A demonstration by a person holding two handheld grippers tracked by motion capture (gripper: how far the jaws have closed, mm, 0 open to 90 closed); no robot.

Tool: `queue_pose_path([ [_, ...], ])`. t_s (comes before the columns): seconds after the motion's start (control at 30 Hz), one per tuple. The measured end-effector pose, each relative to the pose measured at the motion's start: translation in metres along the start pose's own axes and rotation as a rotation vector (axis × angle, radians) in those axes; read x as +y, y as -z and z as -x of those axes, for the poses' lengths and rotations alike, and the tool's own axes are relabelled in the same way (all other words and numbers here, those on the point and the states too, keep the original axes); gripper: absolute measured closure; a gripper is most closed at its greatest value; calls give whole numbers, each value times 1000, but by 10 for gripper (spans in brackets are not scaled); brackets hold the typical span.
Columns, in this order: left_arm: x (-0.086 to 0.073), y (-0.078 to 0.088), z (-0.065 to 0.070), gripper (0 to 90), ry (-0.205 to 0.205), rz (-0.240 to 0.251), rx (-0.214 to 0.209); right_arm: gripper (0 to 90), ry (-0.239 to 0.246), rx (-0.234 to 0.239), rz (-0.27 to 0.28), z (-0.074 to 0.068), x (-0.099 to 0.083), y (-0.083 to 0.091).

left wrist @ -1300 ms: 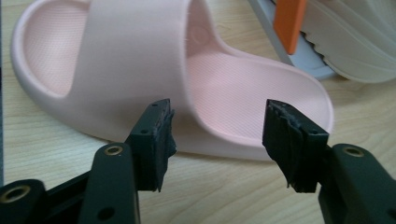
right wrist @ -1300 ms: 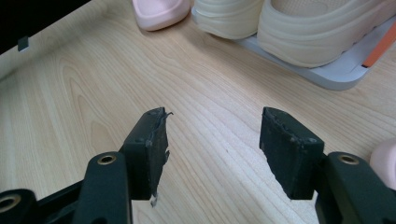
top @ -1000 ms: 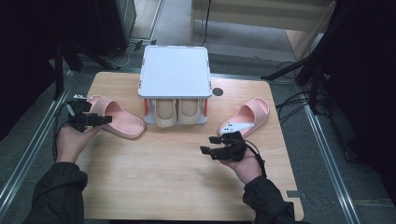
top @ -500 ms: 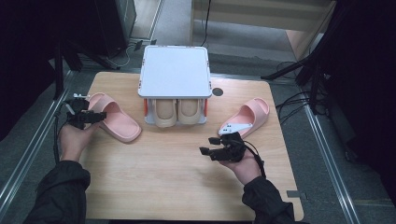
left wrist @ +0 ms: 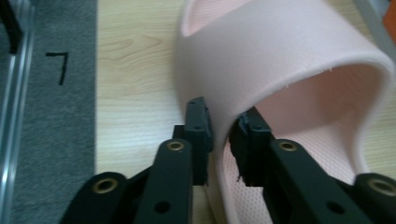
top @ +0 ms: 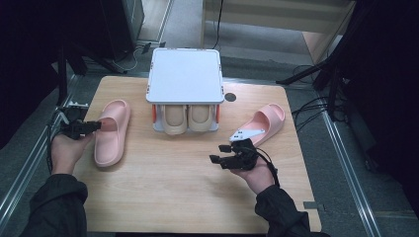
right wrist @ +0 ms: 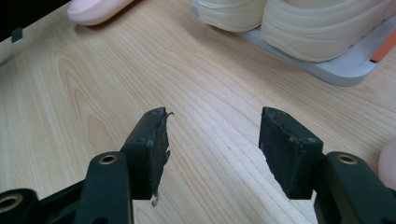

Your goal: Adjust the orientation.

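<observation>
On the left of the wooden table [top: 163,182], the left gripper [top: 94,126] has just been closing its jaws on the side wall of a pink slipper [top: 112,131]; in the left gripper view the pads [left wrist: 198,126] press the slipper's edge [left wrist: 280,70] from both sides, so it is gripped. That slipper lies near the table's left edge, its length running near to far. At the far middle stands a small white shoe rack [top: 185,76] with a beige pair of shoes [top: 187,118] under its top. The right gripper [top: 222,154] hovers over bare wood with its jaws apart and nothing between them. Just beyond it, on the right, lies a second pink slipper [top: 267,121].
</observation>
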State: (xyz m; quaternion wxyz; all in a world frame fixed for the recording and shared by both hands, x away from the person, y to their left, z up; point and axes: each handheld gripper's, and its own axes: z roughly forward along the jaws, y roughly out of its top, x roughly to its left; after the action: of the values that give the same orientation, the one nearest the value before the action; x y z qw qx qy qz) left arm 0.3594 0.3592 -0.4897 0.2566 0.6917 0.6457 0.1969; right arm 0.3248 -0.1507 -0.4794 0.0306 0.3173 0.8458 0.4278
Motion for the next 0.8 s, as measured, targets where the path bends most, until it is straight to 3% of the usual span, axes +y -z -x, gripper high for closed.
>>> queue_pose_path([
  [0.1,-2,3,-2,825,46,5,-38,439,2,8,2,0,1,-1],
  [0.4,-4,28,15,837,-6,-4,-45,479,-20,25,15,2,4,-1],
  [0.57,-11,47,34,837,-36,3,-82,487,-22,20,25,3,6,1],
  [0.8,-17,57,60,836,-86,9,-138,492,-14,23,30,2,8,0],
])
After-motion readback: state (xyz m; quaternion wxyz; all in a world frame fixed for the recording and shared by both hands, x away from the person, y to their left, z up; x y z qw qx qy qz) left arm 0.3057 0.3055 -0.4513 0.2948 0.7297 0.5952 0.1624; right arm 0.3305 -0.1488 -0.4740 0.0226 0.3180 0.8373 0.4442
